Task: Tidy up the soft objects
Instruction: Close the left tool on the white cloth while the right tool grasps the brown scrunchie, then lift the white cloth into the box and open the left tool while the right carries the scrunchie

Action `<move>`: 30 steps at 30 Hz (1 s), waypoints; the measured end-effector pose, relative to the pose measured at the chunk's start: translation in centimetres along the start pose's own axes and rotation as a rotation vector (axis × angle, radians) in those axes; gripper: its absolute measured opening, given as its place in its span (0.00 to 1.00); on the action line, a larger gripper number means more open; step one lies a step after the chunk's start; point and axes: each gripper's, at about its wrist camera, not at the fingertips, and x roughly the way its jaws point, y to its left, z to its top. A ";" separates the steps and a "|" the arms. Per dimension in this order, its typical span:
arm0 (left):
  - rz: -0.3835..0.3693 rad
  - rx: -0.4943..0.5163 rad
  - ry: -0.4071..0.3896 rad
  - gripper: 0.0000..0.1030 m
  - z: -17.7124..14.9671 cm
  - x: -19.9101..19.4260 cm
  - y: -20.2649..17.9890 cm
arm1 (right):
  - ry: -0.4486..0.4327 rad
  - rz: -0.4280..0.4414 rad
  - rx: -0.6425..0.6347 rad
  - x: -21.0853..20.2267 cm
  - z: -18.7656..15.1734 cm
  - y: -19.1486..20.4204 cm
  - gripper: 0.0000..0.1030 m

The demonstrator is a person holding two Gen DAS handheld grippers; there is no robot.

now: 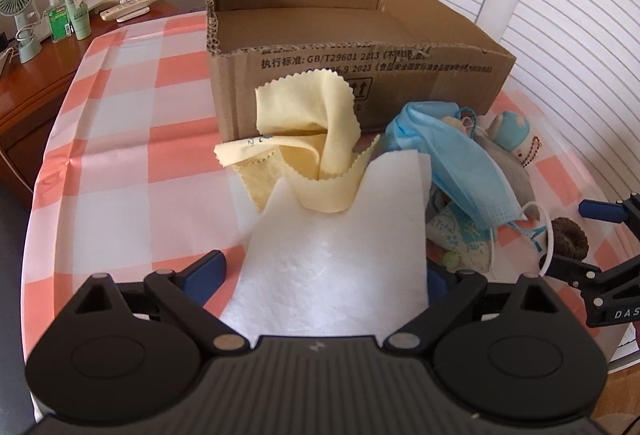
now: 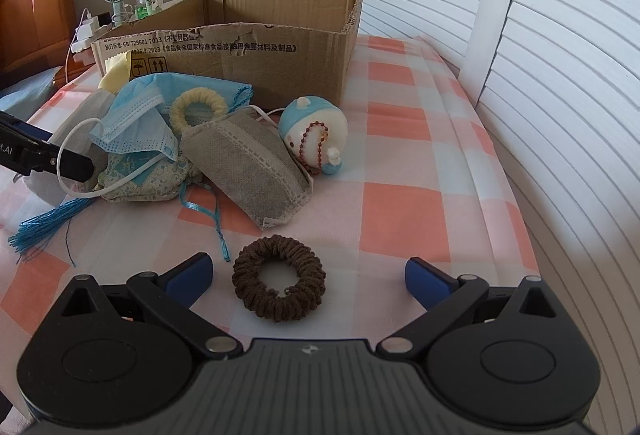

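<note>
A white cloth (image 1: 336, 247) lies between the spread fingers of my left gripper (image 1: 320, 275), with a yellow cloth (image 1: 308, 139) draped on its far end. The left jaws stand wide and do not clamp it. An open cardboard box (image 1: 360, 83) stands behind. My right gripper (image 2: 308, 277) is open, its fingers either side of a brown scrunchie (image 2: 279, 289) on the checked tablecloth. Beyond lie a grey mask (image 2: 248, 163), a blue mask (image 2: 136, 123), a yellow scrunchie (image 2: 198, 107), a patterned pouch (image 2: 148, 183) and a round plush toy (image 2: 314, 127).
The box (image 2: 240, 51) is at the table's back. A wooden side table (image 1: 48, 71) at the left holds a fan (image 1: 18, 11), bottles and remotes. White louvred doors (image 2: 540, 75) stand at the right. A blue tassel (image 2: 44, 227) lies at the left.
</note>
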 end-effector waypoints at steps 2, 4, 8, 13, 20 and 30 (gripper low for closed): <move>-0.006 -0.001 -0.003 0.92 0.1 0.1 0.0 | 0.001 0.006 -0.011 -0.2 -0.1 0.1 1.00; -0.009 0.004 -0.005 0.86 0.2 0.1 0.0 | 0.003 0.023 -0.026 -0.4 -0.2 0.3 1.00; -0.016 0.015 -0.011 0.72 0.3 -0.1 -0.2 | -0.019 0.042 -0.081 -1.3 -0.2 1.3 0.79; -0.035 0.008 -0.011 0.46 0.1 -0.7 -0.4 | -0.021 0.054 -0.102 -1.9 -0.2 1.8 0.50; -0.024 0.008 -0.023 0.28 -0.3 -1.7 -0.7 | -0.030 0.057 -0.102 -2.7 -0.3 2.0 0.40; -0.005 0.025 -0.037 0.24 -1.0 -3.8 -1.2 | -0.051 0.061 -0.111 -3.8 -0.1 1.9 0.40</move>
